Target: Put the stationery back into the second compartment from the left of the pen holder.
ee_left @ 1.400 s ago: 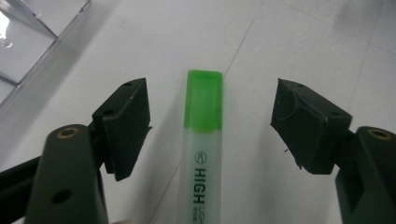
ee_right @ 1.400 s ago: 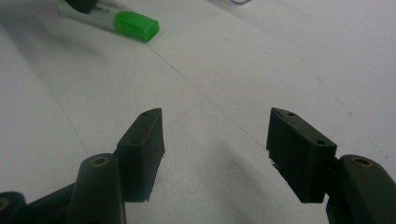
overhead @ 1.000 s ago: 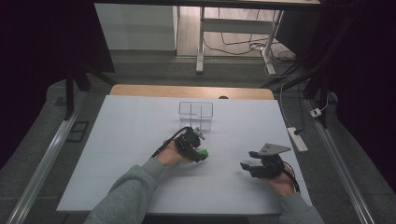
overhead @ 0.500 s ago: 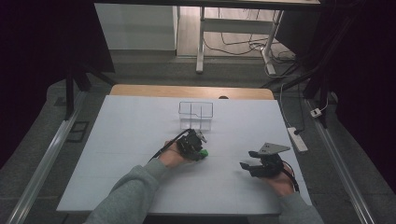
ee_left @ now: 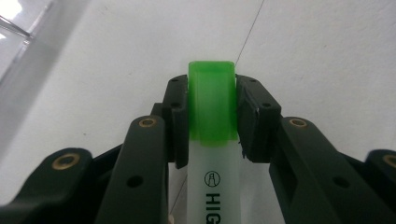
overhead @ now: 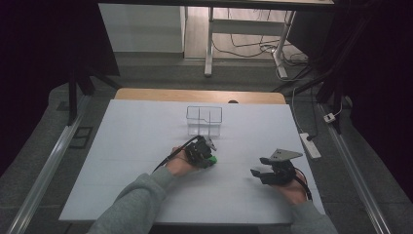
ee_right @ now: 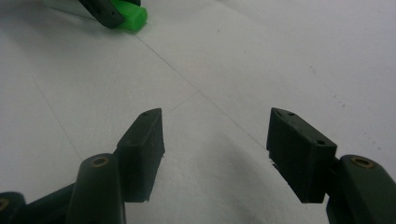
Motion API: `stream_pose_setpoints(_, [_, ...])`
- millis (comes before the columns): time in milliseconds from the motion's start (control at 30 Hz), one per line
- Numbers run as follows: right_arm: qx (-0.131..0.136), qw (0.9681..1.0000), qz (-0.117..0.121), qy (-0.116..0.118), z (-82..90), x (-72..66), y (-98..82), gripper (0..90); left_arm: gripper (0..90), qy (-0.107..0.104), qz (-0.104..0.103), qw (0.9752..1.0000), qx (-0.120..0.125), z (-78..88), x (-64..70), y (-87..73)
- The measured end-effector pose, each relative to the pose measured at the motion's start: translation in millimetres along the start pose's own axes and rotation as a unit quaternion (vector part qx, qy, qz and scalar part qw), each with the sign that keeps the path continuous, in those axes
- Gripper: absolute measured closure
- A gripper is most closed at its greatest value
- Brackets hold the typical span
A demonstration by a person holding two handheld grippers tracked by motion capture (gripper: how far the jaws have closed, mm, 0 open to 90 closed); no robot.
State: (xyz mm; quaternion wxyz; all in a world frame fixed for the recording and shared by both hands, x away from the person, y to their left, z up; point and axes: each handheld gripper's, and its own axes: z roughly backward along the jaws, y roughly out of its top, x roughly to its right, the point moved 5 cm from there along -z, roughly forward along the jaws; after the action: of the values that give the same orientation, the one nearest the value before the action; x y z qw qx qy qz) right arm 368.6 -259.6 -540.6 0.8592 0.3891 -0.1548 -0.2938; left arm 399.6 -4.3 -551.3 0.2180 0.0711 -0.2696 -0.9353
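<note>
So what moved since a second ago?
Hardly anything. The left tongs stay shut on the green highlighter, edging only a touch toward the clear box. The right tongs stay open and still above the white table. The box hasn't moved.

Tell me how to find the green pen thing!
Look at the big white table, a little in front of the clear wire-edged holder. The left gripper there is shut on the highlighter. It has a bright green cap and a whitish body with black letters, the one colourful thing there.
</note>
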Motion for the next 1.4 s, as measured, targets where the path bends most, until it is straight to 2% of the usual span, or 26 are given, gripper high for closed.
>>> stream_pose_setpoints(267, [0.007, 1.0, 0.0, -0.006, 3.8, 1.2, 2.9, 36.2, 66.9, 0.003, 0.013, 0.9993, 0.035, 24.7, -6.4, -1.3])
stream_pose_setpoints(467, [0.009, 0.9999, -0.004, -0.006, 4.0, 1.9, 2.8, 36.1, 66.9, 0.01, 0.016, 0.9977, 0.066, 41.1, -9.7, -1.4])
stream_pose_setpoints(667, [0.011, 0.9999, -0.006, -0.006, 4.5, 2.7, 2.7, 36.0, 66.9, 0.008, 0.025, 0.9952, 0.094, 53.9, -14.5, -2.4])
stream_pose_setpoints(1133, [0.013, 0.9999, -0.001, -0.002, 3.5, 1.7, 2.6, 35.7, 66.8, 0.017, 0.041, 0.9882, 0.147, 75.4, -23.2, -0.7])
stream_pose_setpoints(1267, [0.013, 0.9999, -0.001, -0.003, 3.7, 2.3, 2.5, 35.7, 66.8, 0.022, 0.049, 0.9843, 0.168, 84.2, -25.8, 2.7])
stream_pose_setpoints(1333, [0.012, 0.9999, -0.001, -0.004, 3.7, 2.4, 2.4, 35.7, 66.8, 0.025, 0.048, 0.9832, 0.174, 89.5, -28.1, 4.4])
stream_pose_setpoints(1400, [0.012, 0.9999, -0.001, -0.005, 3.7, 2.7, 2.2, 35.7, 66.8, 0.028, 0.052, 0.9807, 0.186, 94.6, -29.7, 7.2])
